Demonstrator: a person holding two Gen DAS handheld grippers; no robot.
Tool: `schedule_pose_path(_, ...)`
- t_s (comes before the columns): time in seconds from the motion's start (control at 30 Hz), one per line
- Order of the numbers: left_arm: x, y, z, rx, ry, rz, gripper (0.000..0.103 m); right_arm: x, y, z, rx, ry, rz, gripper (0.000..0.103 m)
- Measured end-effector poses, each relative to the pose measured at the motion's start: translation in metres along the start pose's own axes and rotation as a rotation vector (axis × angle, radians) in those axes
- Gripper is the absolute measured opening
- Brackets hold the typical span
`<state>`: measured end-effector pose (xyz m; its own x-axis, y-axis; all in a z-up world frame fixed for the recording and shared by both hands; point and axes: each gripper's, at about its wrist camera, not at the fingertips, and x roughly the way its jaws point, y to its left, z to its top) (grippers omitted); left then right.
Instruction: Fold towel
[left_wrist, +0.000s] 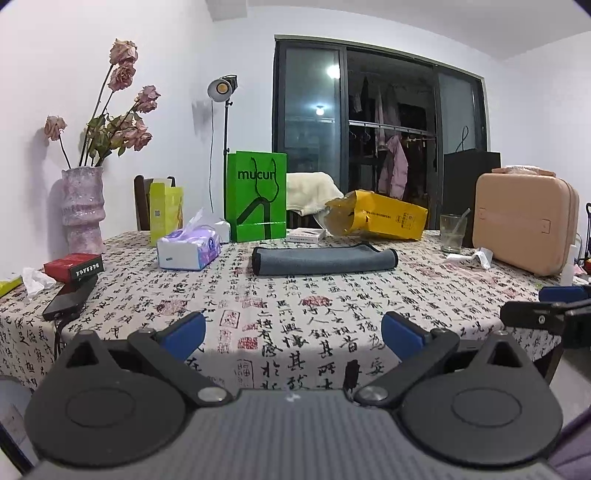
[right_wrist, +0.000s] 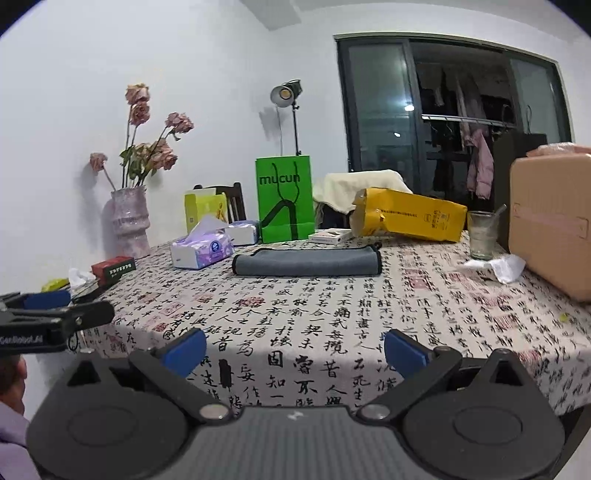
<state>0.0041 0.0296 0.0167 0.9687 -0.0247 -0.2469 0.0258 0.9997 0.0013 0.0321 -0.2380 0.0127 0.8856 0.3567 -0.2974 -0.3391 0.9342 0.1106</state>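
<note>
The left gripper (left_wrist: 293, 334) hangs at the near edge of the table, jaws spread wide and holding nothing; its blue fingertips (left_wrist: 184, 332) frame only bare tablecloth (left_wrist: 332, 295). The right gripper (right_wrist: 295, 349) hangs in the same attitude beside it, likewise released and empty, and each gripper shows at the margin of the other's view. Both are well apart from the towel.

The towel (left_wrist: 324, 260) (right_wrist: 306, 262) is grey and lies flat toward the far middle of the table, a long narrow band running left to right. A doubled, rounded edge faces the grippers and a thin dark border shows along the top layer, so it appears to be already folded at least once lengthwise. Whether more layers lie beneath cannot be told from this low angle.

Around the towel: a tissue pack (left_wrist: 188, 249) just to its left, a green paper bag (left_wrist: 256, 195) and a fallen yellow bag (left_wrist: 380, 216) behind it, a small flat box (left_wrist: 306, 234) between those two, a glass (left_wrist: 452, 232) and a tan case (left_wrist: 524, 221) to the right, a vase (left_wrist: 83, 210) of dried roses at far left.

Judgement: the task is either finished, with the grippers drawn back, or paused after one fold. If a further fold is wanted, it would be end to end, bringing one short end over the other.
</note>
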Motion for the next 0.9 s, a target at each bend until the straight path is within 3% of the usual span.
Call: schedule_pose_path(0.9,-0.019,-0.001,-0.009,-0.016,-0.009,0.005,0.103,-0.027,0.002,-0.015,0.024,-0.019,0.011,0.103)
